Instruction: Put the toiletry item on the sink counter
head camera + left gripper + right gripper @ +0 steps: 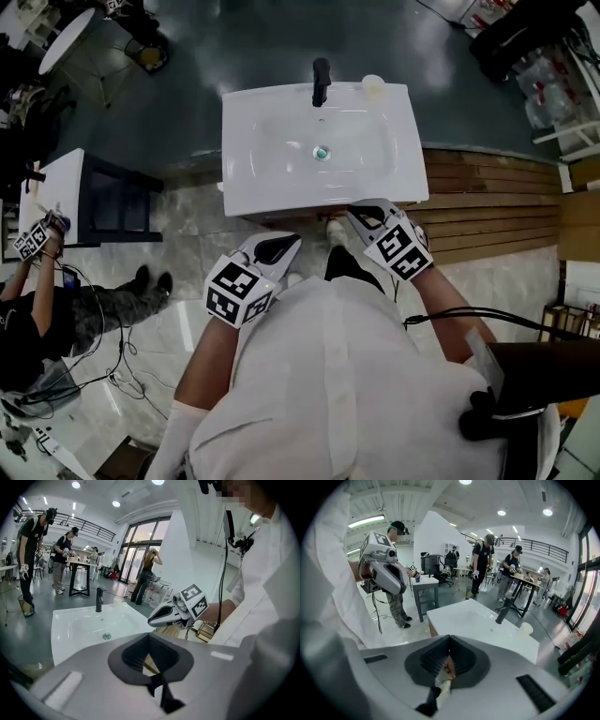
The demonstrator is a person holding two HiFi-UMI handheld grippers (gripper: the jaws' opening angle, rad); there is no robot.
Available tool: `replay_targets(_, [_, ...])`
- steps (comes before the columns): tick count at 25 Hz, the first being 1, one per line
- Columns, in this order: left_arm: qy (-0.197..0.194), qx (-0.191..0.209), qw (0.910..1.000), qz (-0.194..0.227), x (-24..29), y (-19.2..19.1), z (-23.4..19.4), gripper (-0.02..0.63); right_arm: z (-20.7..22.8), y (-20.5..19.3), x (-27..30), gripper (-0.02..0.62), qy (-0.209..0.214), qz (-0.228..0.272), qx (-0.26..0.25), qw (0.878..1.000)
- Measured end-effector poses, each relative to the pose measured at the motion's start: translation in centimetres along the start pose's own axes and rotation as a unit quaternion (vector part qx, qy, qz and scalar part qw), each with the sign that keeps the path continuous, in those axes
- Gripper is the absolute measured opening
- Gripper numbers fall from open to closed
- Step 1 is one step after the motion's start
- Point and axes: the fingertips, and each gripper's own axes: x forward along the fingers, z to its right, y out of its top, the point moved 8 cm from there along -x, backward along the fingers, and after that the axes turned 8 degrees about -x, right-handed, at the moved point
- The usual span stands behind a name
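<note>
A white sink counter [253, 183] with a black faucet [321, 81] stands in front of me. A pale round toiletry item [373, 84] rests on its back right corner, beside the faucet; it also shows in the right gripper view [526, 628]. My left gripper [281, 246] hovers just short of the counter's front edge, shut with nothing in it. My right gripper [359, 212] hangs over the front right edge, also shut and empty. Each gripper shows in the other's view: the right gripper [157, 618] and the left gripper [396, 585].
Wooden planks [487, 197] lie on the floor to the right of the sink. At left another person [37, 309] works at a white table [52, 183] beside a dark stand [122, 202]. Cables [112, 366] trail over the marble floor.
</note>
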Motion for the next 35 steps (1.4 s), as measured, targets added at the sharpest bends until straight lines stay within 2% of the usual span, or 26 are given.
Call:
replay_targets(10, [-0.009, 0.005, 0.9999, 0.008, -2.8, -2.4, 2.2, 0.006, -5.7, 1.6, -1.3, 0.006, -0.004, 0.006, -0.02, 1.0])
replay_targets(22, [-0.002, 0.0, 0.9999, 0.011, -4.4, -3.9, 2.6, 0.006, -7.7, 2.7, -0.7, 0.006, 0.004, 0.014, -0.034, 0.999])
replay_targets(35, [-0.004, 0.005, 1.0, 0.007, -4.1, -3.7, 2.6, 0.006, -8.1, 3.1, -0.7, 0.006, 0.01, 0.019, -0.037, 0.999])
